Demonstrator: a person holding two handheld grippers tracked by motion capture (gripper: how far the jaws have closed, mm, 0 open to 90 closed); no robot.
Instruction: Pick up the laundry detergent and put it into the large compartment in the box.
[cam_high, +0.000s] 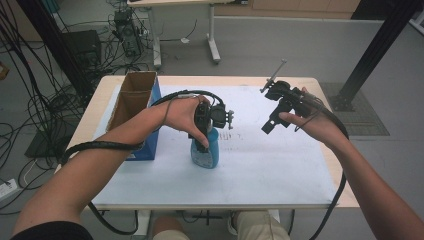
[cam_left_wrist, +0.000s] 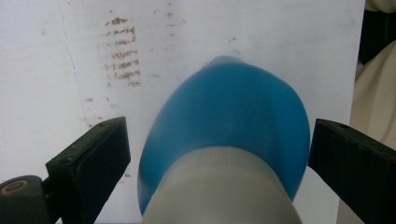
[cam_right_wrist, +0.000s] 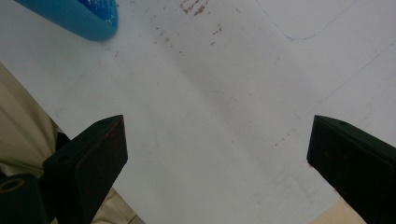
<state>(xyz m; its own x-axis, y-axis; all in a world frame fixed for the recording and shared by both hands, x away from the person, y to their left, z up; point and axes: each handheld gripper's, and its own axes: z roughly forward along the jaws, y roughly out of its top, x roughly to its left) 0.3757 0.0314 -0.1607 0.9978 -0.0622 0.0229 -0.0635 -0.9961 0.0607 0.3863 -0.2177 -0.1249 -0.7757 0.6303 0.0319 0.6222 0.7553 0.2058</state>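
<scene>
Between the left hand-held gripper's (cam_left_wrist: 217, 154) parted jaws, the blue bottle's (cam_left_wrist: 233, 116) base stays hidden.

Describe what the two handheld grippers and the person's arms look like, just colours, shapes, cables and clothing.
Both grippers are black. The left gripper and right gripper each end in two flat, blocky black jaws with squared tips. A thick black cable trails from the left one, and another black cable from the right. A thin grey rod sticks up from the right gripper. The forearms are bare, with a dark sleeve at the left upper arm.
</scene>
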